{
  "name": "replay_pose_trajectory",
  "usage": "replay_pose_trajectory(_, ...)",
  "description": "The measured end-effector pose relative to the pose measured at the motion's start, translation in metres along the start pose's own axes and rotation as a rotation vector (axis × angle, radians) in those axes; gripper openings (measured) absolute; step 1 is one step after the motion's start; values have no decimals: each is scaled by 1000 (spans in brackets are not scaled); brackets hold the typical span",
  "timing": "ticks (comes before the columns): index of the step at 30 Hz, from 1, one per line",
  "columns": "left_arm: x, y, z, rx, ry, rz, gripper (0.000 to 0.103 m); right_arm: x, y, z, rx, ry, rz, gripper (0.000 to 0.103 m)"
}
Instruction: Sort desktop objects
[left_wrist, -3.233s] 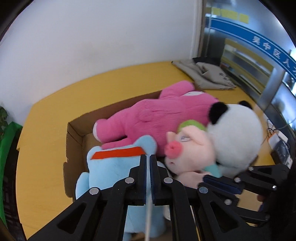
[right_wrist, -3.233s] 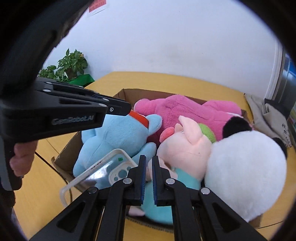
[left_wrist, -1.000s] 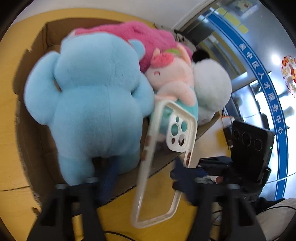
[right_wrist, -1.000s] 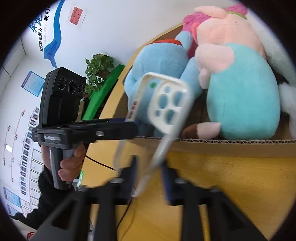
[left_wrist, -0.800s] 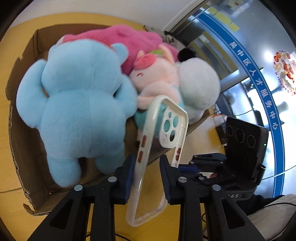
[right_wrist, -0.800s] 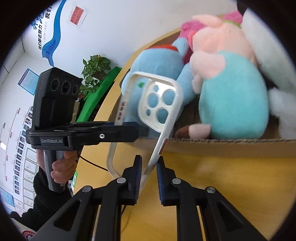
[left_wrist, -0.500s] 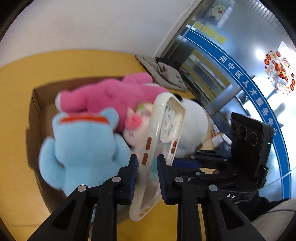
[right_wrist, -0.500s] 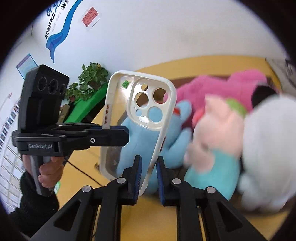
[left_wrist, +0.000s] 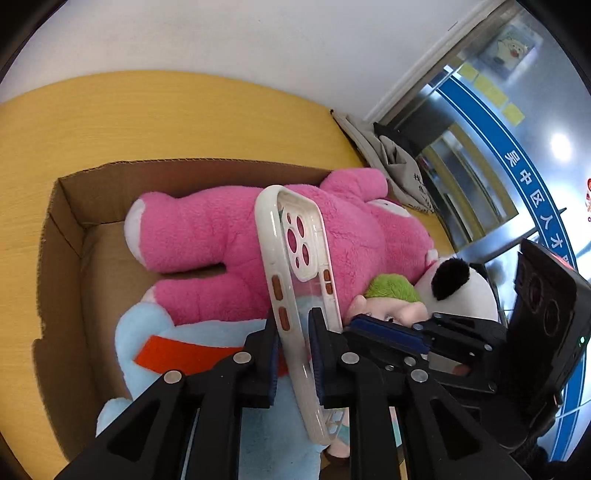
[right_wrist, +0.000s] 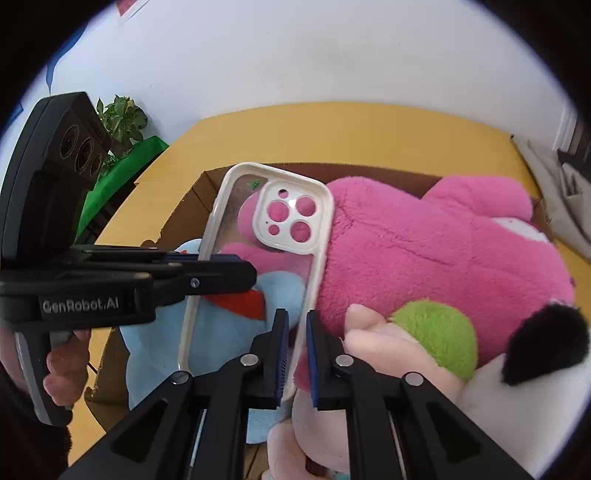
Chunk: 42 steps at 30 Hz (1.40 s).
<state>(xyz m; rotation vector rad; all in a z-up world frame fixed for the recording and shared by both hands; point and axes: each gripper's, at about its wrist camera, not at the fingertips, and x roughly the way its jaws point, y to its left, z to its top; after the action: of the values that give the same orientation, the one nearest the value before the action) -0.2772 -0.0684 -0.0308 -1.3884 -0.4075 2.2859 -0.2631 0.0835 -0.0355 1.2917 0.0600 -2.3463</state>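
A clear phone case with a white rim (left_wrist: 295, 295) (right_wrist: 266, 258) is held by both grippers above a cardboard box (left_wrist: 66, 229) (right_wrist: 207, 184) of plush toys. My left gripper (left_wrist: 293, 339) is shut on one long edge of the case. My right gripper (right_wrist: 294, 347) is shut on the other long edge. In the box lie a pink plush (left_wrist: 221, 251) (right_wrist: 424, 251), a light blue plush with a red band (left_wrist: 207, 354) (right_wrist: 229, 325), a pig plush with a green tuft (left_wrist: 388, 295) (right_wrist: 424, 332) and a white panda plush (left_wrist: 458, 284) (right_wrist: 517, 387).
The box sits on a yellow wooden table (left_wrist: 147, 118) (right_wrist: 332, 133). Grey cloth (left_wrist: 391, 162) lies at the table's far right corner. A potted plant and green object (right_wrist: 122, 147) stand past the table's left edge. A white wall is behind.
The case has been lifted from the table's front edge to above the box, and both cameras have swung up to face the plush toys. Both grippers have stayed shut on the case.
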Motion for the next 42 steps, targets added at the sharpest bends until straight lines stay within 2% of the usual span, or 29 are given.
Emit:
replay_pose_trajectory(1,-7,1,-1,-9,-17,26,33,-7,4,-2,-18,-22,-25,27)
replay_pose_trajectory(2,-17,1,-4,-16,-42,59,44,-16,7,-6,-36,-55,-56,55)
replay_pose_trajectory(3,-27,1,-7,-23,-68,93,71,-24,10,-11,-53,-87,-88,72)
replay_pose_trajectory(4,-43,-1,-13,-26,-115,155,89,-33,13,-18,-65,-109,-112,90)
replay_pose_trajectory(6,-71,-6,-27,-31,-200,271,99,-51,20,-31,-89,-154,-162,90)
replay_pose_trajectory(9,-105,-21,-58,-39,-271,410,102,-72,27,-50,-99,-187,-227,90)
replay_pose_trajectory(13,-117,-48,-104,22,-284,570,103,-93,31,-75,-63,-207,-265,90)
replay_pose_trajectory(15,-117,-59,-127,47,-279,611,103,-104,31,-91,-47,-216,-284,90)
replay_pose_trajectory(19,-115,-79,-164,50,-288,615,103,-119,23,-116,-30,-224,-301,90)
replay_pose_trajectory(26,-119,-99,-184,39,-298,587,103,-146,22,-145,-20,-224,-326,90)
replay_pose_trajectory(33,-123,-118,-203,29,-307,558,103,-160,23,-155,-6,-243,-330,90)
replay_pose_trajectory(42,-122,-121,-209,23,-306,536,103,-160,29,-158,-13,-240,-344,90)
